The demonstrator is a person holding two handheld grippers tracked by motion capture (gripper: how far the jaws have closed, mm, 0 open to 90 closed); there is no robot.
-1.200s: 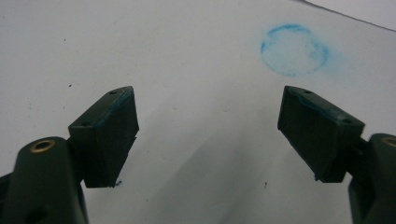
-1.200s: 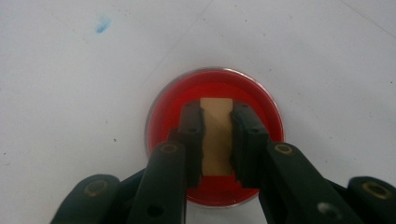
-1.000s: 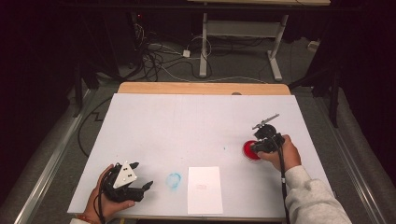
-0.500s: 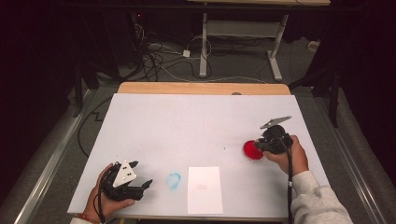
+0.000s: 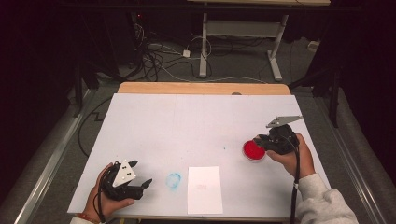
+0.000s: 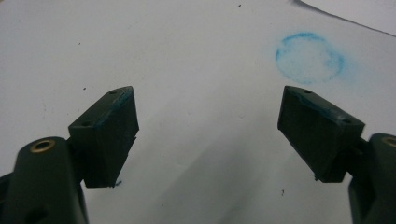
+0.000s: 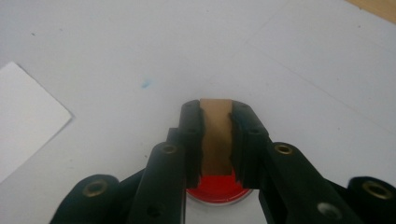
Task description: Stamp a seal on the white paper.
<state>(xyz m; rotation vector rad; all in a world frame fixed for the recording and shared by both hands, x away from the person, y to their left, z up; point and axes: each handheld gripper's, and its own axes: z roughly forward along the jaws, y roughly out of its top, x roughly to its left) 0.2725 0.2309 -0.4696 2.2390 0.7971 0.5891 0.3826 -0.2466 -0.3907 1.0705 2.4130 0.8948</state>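
We've got the right gripper [image 7: 217, 140] clamped on a tan wooden block [image 7: 215, 135], looks like a stamp, held just over the red ink pad [image 5: 253, 150] near the table's [image 5: 196, 121] right edge. The left gripper [image 6: 208, 135] sits near the front left corner, jaws wide apart with nothing between them, next to a blue ring smudge [image 5: 173, 180]. The white paper sheet [image 5: 204, 189] lies at the front edge, well apart from the pad. Risks as we see them: the grip is narrow and high on the stamp, so it could twist or slip on the carry; an uneven touchdown would give a partial print. The paper is loose, so it may lift with the stamp unless we pin it with the left. The left pads [image 6: 112, 135] show blue residue, so pinning could smear the sheet.
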